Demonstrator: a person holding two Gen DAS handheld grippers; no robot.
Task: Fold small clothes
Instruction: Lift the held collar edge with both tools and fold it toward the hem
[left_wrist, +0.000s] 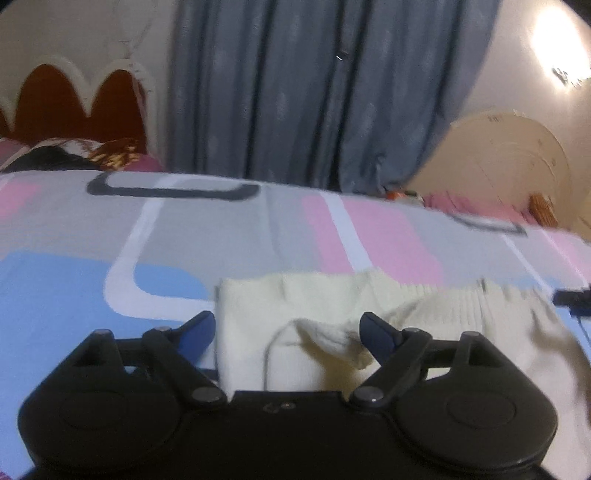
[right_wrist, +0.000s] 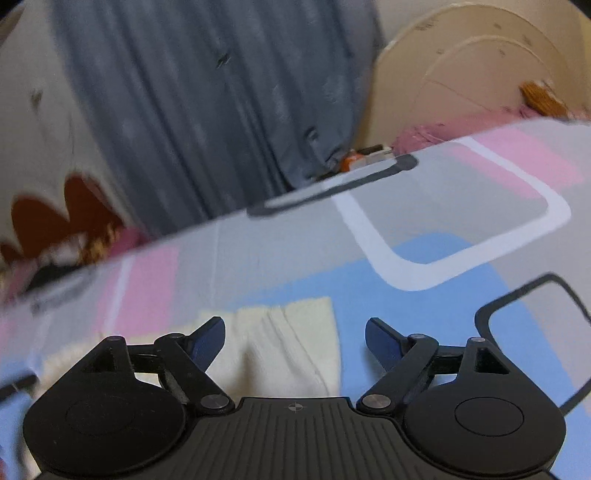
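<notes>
A cream knitted garment (left_wrist: 258, 306) lies on the patterned bedsheet (left_wrist: 184, 229); it is partly folded, with a ribbed band to the right. My left gripper (left_wrist: 288, 321) hovers low over its left part. The blue fingertips (left_wrist: 199, 328) stand wide apart and the cloth lies loose between them, not pinched. In the right wrist view the same garment (right_wrist: 288, 354) shows its right edge against the blue patch of the sheet (right_wrist: 443, 258). My right gripper (right_wrist: 295, 325) is open over it, with one finger above the cloth and the other above bare sheet.
A grey-blue curtain (left_wrist: 295, 92) hangs behind the bed. A red and white headboard (left_wrist: 74, 96) with dark bedding (left_wrist: 66, 155) is at the far left. A beige round board (left_wrist: 498, 155) and pink cloth (left_wrist: 461, 203) are at the far right. Small orange items (right_wrist: 362, 157) sit at the bed's far edge.
</notes>
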